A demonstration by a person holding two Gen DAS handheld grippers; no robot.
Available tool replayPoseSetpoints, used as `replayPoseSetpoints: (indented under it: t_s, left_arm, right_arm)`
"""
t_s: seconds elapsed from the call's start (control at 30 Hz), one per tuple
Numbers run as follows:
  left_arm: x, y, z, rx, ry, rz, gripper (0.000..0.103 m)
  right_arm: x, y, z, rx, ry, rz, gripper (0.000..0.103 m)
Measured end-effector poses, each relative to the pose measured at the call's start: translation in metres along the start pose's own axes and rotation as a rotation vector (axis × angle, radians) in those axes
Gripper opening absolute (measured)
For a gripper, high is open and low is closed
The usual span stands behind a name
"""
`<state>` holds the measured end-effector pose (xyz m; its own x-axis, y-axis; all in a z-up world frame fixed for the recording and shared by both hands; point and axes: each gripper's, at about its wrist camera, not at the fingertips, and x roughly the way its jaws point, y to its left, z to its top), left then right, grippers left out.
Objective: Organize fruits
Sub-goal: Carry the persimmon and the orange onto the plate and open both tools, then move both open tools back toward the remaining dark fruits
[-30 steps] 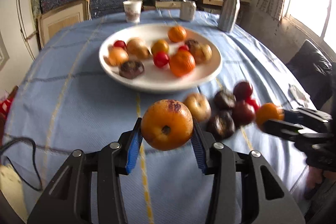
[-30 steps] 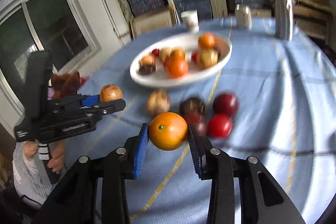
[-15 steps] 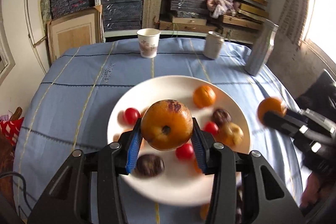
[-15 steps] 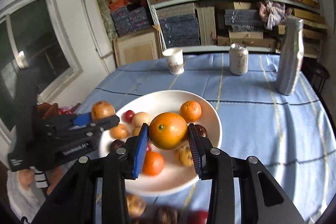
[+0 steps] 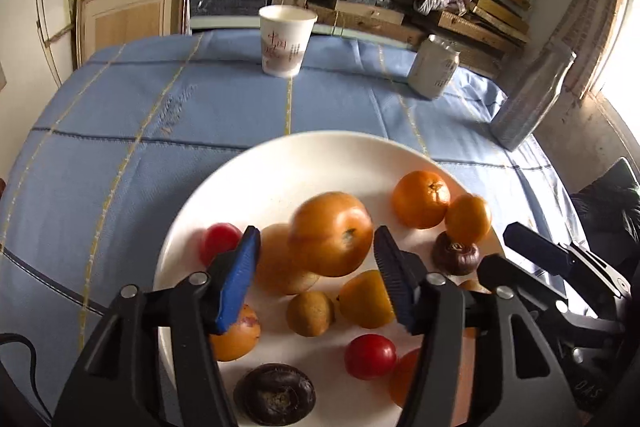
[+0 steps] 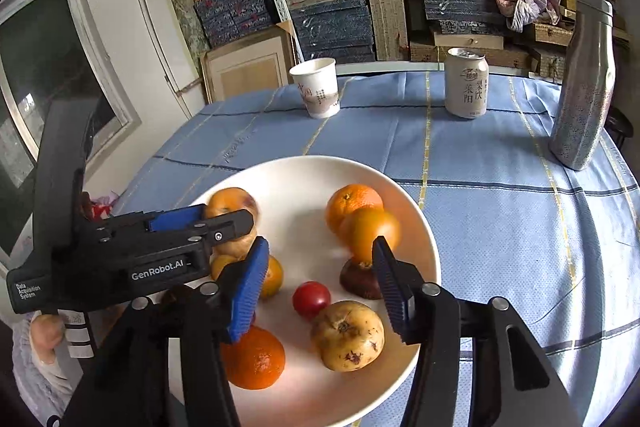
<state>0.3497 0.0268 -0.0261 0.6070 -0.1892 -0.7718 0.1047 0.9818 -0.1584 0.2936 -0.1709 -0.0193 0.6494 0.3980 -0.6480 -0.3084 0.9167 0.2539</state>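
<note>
Both tongs over the plate, letting fruit go.

Your left tongs (image 5: 316,279) are opening; the big orange fruit (image 5: 330,233) at frame centre sits between the pads, no longer pressed, dropping onto the white plate (image 5: 256,187) among the others. Your right tongs (image 6: 320,283) are opening too; the small orange (image 6: 370,229) lies just past the right pad, beside another orange (image 6: 350,201). Both are above the plate so releases land inside. The counter (image 6: 500,227) around stays bare blue cloth.

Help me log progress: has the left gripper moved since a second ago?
Yes. The left gripper has advanced toward the paper cup, now over the white plate.
</note>
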Motion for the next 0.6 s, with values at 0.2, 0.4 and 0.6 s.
replayPoseSetpoints:
  t_s: [0.2, 0.4, 0.6]
  left_arm:
    - [-0.030, -0.002, -0.001, 0.001, -0.063, 0.006, 0.074]
    - [-0.069, -0.009, -0.011, 0.028, -0.111, 0.039, 0.078]
    - [-0.102, -0.023, -0.055, 0.062, -0.130, 0.041, 0.087]
  right_arm:
    - [-0.028, 0.008, 0.006, -0.017, -0.053, 0.006, 0.065]
    - [-0.075, 0.020, 0.001, -0.035, -0.126, 0.021, 0.072]
    - [-0.120, 0.023, -0.031, -0.035, -0.186, 0.021, 0.087]
